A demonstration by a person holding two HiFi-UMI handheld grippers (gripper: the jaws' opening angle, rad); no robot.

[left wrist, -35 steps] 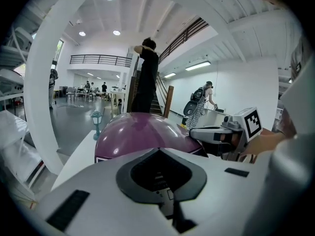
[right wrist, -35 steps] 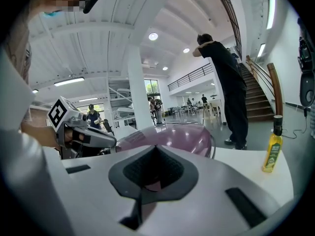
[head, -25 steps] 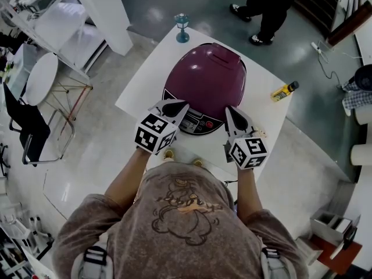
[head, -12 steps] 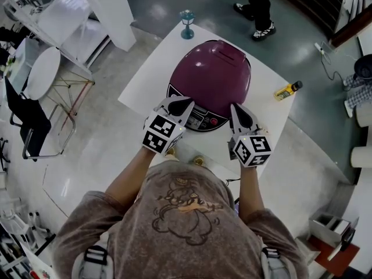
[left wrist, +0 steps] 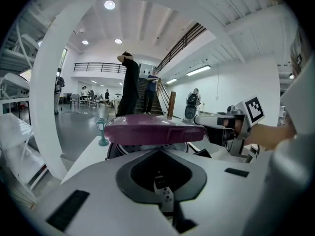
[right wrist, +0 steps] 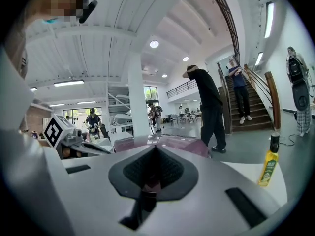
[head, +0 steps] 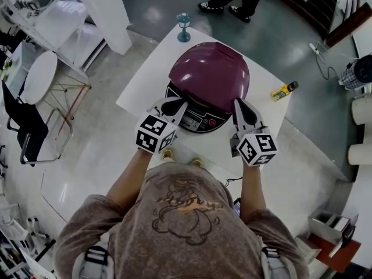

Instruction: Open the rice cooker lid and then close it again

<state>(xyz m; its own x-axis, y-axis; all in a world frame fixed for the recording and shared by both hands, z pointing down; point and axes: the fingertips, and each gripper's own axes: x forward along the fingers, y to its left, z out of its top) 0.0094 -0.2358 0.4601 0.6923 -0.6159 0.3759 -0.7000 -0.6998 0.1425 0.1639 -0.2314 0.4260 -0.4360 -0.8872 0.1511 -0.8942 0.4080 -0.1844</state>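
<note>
**Head view**
- Table (head: 151,80): white, standing on a grey floor.
- Cooker (head: 195,120): mid-table, with its control panel facing 6 o'clock.
- Lid (head: 210,71): purple dome covering the cooker's top.
- Left gripper (head: 176,105): at the cooker's 7 o'clock, jaws together, tip beside the panel.
- Right gripper (head: 240,103): at the cooker's 4 o'clock, jaws together, tip by the lid's rim.
- Lamp (head: 183,27): small and teal, at the cooker's 11 o'clock on the table corner.
- Bottle (head: 283,90): yellow with a dark cap, at the cooker's 3 o'clock near the table edge.
- Bystander (head: 224,6): only shoes and legs show, on the floor at 12 o'clock.

**Left gripper view**
- Claw: closed to a thin slit, with nothing between the jaws.
- Lid: at 12 o'clock, front edge raised off the cooker with a dark gap beneath.
- Right gripper: at 3 o'clock, reaching toward the lid's rim. Whether it touches cannot be told.
- Lamp: at 10 o'clock.

**Right gripper view**
- Claw: pressed together and gripping nothing.
- Lid: just beyond the tip at 12 o'clock.
- Left gripper: at 9 o'clock.
- Bottle: upright at 4 o'clock.
- Bystander: at 1 o'clock.
</note>
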